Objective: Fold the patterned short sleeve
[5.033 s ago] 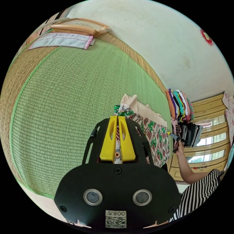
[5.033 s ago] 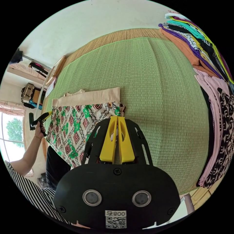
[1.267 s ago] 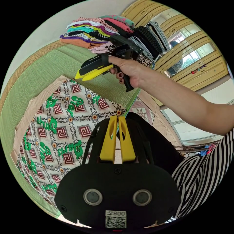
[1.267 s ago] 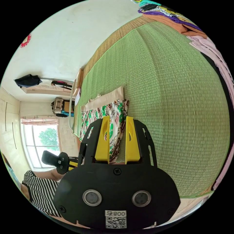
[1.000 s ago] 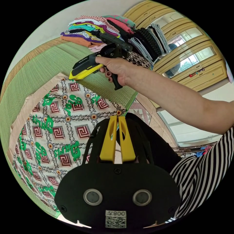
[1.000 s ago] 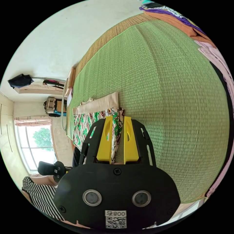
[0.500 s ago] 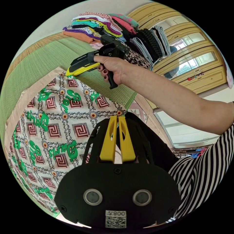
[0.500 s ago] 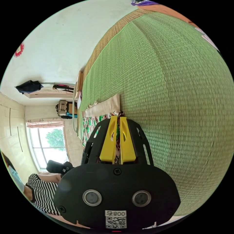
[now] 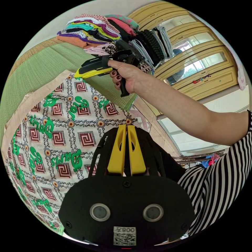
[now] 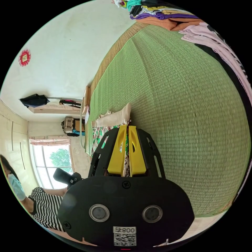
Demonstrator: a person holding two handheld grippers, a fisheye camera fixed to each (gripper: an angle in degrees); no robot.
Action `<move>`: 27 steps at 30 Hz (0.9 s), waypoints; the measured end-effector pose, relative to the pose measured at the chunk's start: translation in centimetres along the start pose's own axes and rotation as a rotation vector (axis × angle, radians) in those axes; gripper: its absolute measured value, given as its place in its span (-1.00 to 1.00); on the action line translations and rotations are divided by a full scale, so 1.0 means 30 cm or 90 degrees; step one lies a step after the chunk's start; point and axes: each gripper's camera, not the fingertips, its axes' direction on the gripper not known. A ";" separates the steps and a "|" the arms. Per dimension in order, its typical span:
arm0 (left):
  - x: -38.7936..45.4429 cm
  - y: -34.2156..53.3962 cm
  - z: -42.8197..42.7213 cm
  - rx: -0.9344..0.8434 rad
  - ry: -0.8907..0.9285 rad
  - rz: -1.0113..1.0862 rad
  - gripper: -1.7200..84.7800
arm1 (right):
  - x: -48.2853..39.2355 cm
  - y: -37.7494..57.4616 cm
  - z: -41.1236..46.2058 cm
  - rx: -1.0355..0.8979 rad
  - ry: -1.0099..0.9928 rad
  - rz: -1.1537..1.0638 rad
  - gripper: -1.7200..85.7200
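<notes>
We see the big green mat [image 9: 39, 60] first, and the patterned short sleeve [image 9: 60, 126] lies spread flat on it, out toward nine o'clock in the left gripper view. A plain tan band runs along its far edge. We think the folding has barely begun: the shirt looks smoothed out, but no fold shows yet, so all the folds are still to do.

Our left gripper [image 9: 126, 126] has its yellow jaws pressed tight on the shirt's near edge. Our right gripper [image 10: 125, 127] has its jaws closed on a bunched corner of the shirt too (in the left gripper view it sits at eleven o'clock, at the far corner, held by a hand [image 9: 126, 74]).

At twelve o'clock a tall pile of folded clothes [image 9: 110, 26] sits on the mat, near the shirt but not touching it. Yellow cupboards [image 9: 199, 65] stand at two o'clock. The mat beyond the shirt looks open, so we think nothing blocks a fold.
</notes>
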 end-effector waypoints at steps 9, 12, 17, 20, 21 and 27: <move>-0.116 0.296 -0.158 0.085 0.024 -0.026 -0.94 | -0.181 -0.009 -0.216 0.038 -0.033 -0.023 -0.94; -0.166 0.446 -0.249 0.141 0.029 -0.038 -0.95 | -0.297 -0.027 -0.270 0.047 -0.047 -0.046 -0.94; -0.281 0.780 -0.415 0.243 0.030 -0.081 -0.95 | -0.513 -0.063 -0.324 0.058 -0.074 -0.083 -0.94; -0.369 0.990 -0.485 0.295 0.037 -0.126 -0.94 | -0.662 -0.090 -0.328 0.054 -0.077 -0.107 -0.94; -0.388 1.035 -0.496 0.307 0.040 -0.136 -0.94 | -0.724 -0.102 -0.322 0.049 -0.076 -0.118 -0.94; -0.591 1.483 -0.562 0.403 0.051 -0.250 -0.95 | -1.024 -0.166 -0.239 0.004 -0.057 -0.164 -0.94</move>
